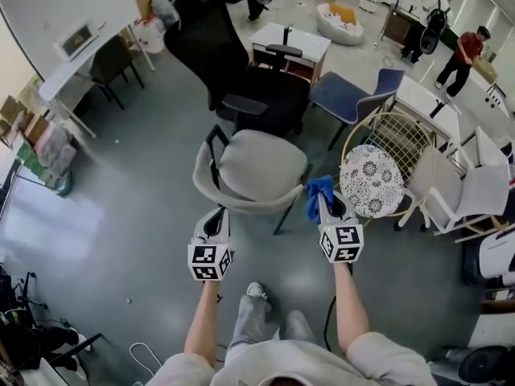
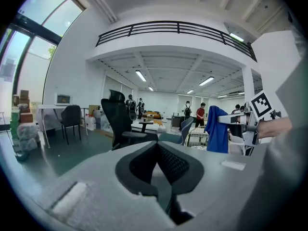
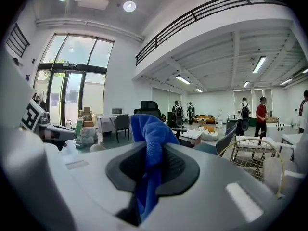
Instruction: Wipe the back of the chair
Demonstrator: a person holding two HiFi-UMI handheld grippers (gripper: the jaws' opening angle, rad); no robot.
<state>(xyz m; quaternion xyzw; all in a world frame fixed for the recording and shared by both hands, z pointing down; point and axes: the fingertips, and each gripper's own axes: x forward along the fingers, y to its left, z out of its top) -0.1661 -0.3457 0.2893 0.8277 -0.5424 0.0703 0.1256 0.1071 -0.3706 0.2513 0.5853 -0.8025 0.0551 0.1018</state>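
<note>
The head view alone takes in the whole setting: a pale grey chair with a curved wrap-around back and padded seat [image 1: 251, 170] stands on the grey floor [image 1: 121, 215] directly ahead of the person, its back turned towards them. The rim of the back arcs between the two tools. The left gripper [image 1: 216, 216] sits just beside the left end of that rim, and the right gripper [image 1: 323, 203] is near the right end, with a bright blue cloth [image 1: 316, 193] bunched at its tip. Whether the cloth touches the rim cannot be told from here. Both bare forearms reach forward from the body, roughly parallel, each gripper's marker cube facing up. A tall black mesh office chair [image 1: 211, 43] stands behind the grey one, and a round gold wire chair with a patterned cushion [image 1: 371, 180] is to its right. The left gripper view adds what the head view cannot: its dark jaw pads are pressed together with nothing between them, and off to its right the cloth hangs from the other tool. The right gripper view shows its jaws clamped on the cloth, which rises in a fold above them and trails down below.
</note>
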